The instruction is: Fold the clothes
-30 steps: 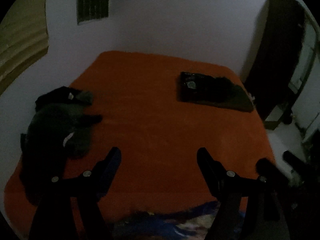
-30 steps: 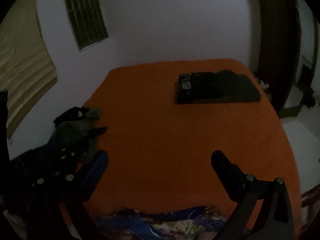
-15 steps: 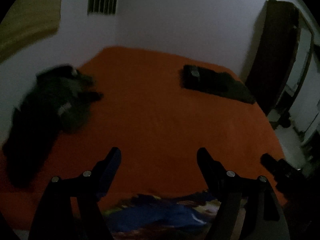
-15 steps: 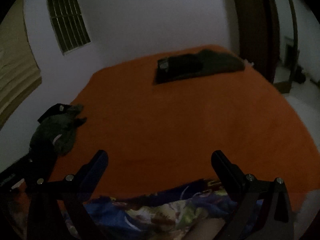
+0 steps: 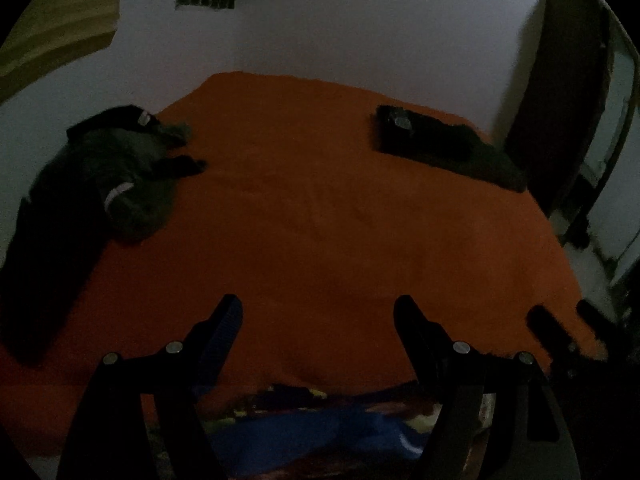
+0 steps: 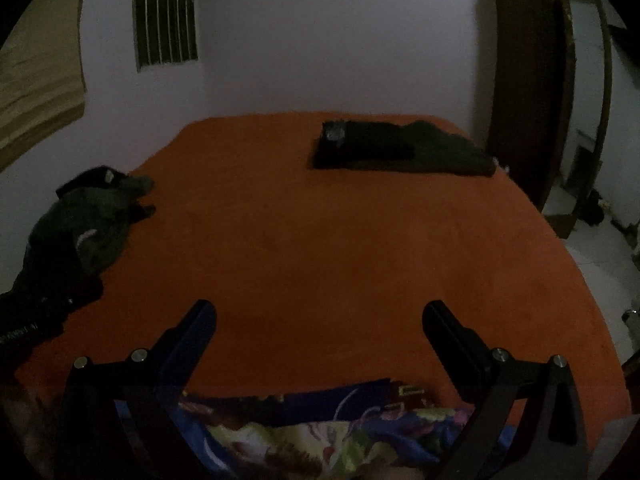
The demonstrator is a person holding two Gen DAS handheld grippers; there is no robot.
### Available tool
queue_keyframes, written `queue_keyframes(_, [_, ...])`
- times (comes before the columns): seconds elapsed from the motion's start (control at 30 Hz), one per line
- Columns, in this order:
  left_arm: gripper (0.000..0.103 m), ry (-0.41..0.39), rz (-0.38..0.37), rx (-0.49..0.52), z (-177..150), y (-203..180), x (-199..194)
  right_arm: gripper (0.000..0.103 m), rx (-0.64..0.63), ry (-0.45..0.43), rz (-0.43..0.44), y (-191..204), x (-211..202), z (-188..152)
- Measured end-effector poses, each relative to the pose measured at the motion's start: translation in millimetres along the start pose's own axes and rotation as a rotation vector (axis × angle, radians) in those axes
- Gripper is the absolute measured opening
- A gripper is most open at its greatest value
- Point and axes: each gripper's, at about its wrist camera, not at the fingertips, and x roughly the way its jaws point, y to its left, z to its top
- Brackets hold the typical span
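Observation:
A heap of dark unfolded clothes (image 5: 104,184) (image 6: 84,228) lies along the left side of the orange bed (image 5: 320,216) (image 6: 320,240). A stack of folded dark clothes (image 5: 444,146) (image 6: 400,148) rests at the far right of it. My left gripper (image 5: 318,312) is open over the bed's near part, nothing between its fingers. My right gripper (image 6: 319,316) is open too, equally empty, low over the near edge. A blue patterned cloth (image 5: 320,428) (image 6: 304,428) lies just under both grippers at the bed's front edge. The right gripper (image 5: 560,332) shows dark at the right of the left wrist view.
White walls stand behind the bed, with a barred vent (image 6: 166,12) up left and a blind (image 6: 36,72) at far left. A dark wooden door (image 6: 528,88) stands at the right, with pale floor (image 6: 592,248) beyond the bed's right edge.
Both grippers have sunk toward the bed's near edge. The bed fills more of each view and more of the blue patterned cloth shows beneath. Both stayed open.

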Motion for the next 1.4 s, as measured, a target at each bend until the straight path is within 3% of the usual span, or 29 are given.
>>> queue_keyframes(0.2, [0.079, 0.043, -0.010, -0.004, 6.1, -0.9, 4.1, 0.103, 0.034, 0.041, 0.030, 3.7, -2.2, 6.4])
queue_keyframes(0.37, [0.079, 0.043, -0.045, 0.059, 2.9, -15.6, -2.2, 0.103, 0.022, 0.045, 0.026, 6.2, -11.2, 11.3])
queue_keyframes(0.5, [0.079, 0.048, -0.027, 0.092, 1.3, -25.1, -1.7, 0.103, 0.004, 0.049, 0.007, 11.1, -11.1, 6.5])
queue_keyframes(1.4, [0.079, 0.063, -0.031, 0.095, -0.8, -25.8, 4.0, 0.103, 0.055, 0.084, 0.056, 1.9, -5.2, 5.2])
